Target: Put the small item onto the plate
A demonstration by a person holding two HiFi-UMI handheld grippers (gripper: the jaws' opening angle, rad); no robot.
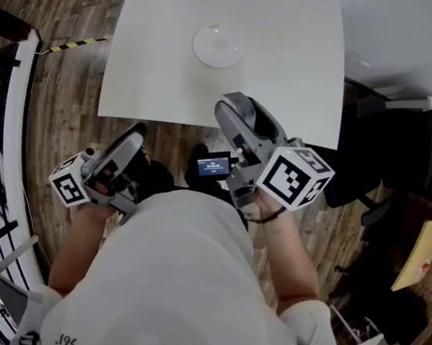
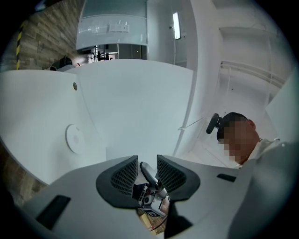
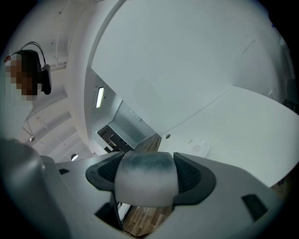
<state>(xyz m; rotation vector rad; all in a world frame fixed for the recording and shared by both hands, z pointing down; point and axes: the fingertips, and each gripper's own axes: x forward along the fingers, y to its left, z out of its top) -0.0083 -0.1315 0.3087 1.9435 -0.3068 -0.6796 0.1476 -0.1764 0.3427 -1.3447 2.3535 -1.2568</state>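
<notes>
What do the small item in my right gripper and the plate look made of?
The small item: matte, soft-looking, white with grey smudging, perhaps foam or rubber. The plate: smooth white with a faint sheen, likely glazed ceramic or plastic.

Bright, even light — strip lamp [image 2: 176, 25] glaring, fisheye edges warped, the close small item [image 3: 145, 179] blurred.

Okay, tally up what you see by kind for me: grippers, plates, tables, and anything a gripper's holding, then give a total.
Grippers: 2, the left gripper open and the right gripper shut.
Plates: 1, the plate, empty.
Held things: 1, the small item, greyish white, in the right gripper's jaws.
Tables: 1, the white table.
Total: 5.
</notes>
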